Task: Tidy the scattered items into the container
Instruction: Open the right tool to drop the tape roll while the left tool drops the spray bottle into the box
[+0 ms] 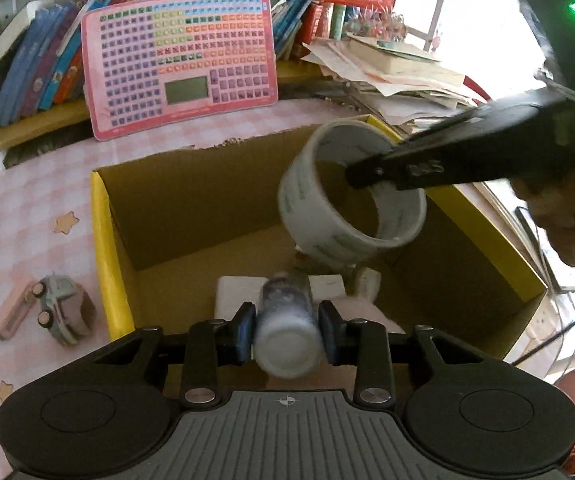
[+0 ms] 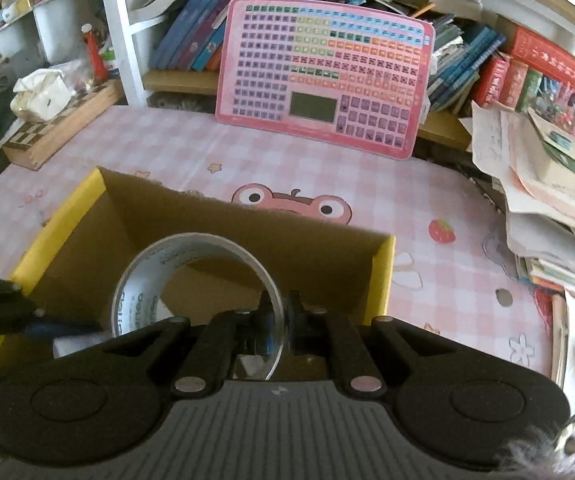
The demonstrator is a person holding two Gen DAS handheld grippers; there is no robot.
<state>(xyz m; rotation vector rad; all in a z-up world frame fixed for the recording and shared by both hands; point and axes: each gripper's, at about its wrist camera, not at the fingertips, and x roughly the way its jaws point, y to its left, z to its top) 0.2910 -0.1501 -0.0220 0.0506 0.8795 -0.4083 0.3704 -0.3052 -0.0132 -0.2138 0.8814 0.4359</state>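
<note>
**Both grippers loaded over the open box**

Small bottle [image 1: 286, 322], white cap toward the camera, long axis along the left gripper [image 1: 286, 330] fingers, pointing down into the cardboard box [image 1: 105, 240]. Pads sit at either side of the bottle; jaws partly open, whether they are pressing I cannot tell. Bottle hangs above the near edge of the box floor, over white items already inside.

Tape roll [image 2: 197, 280] is pinched by its wall in the right gripper [image 2: 278, 312], jaws nearly closed on it, one finger inside the ring. Roll hangs above the box interior toward its right wall, higher than the bottle.

Judgement: both items are inside the rim line; release drops straight down. Toy car [image 1: 59, 308] lies on the tabletop left of the box, nearer the left hand
</note>
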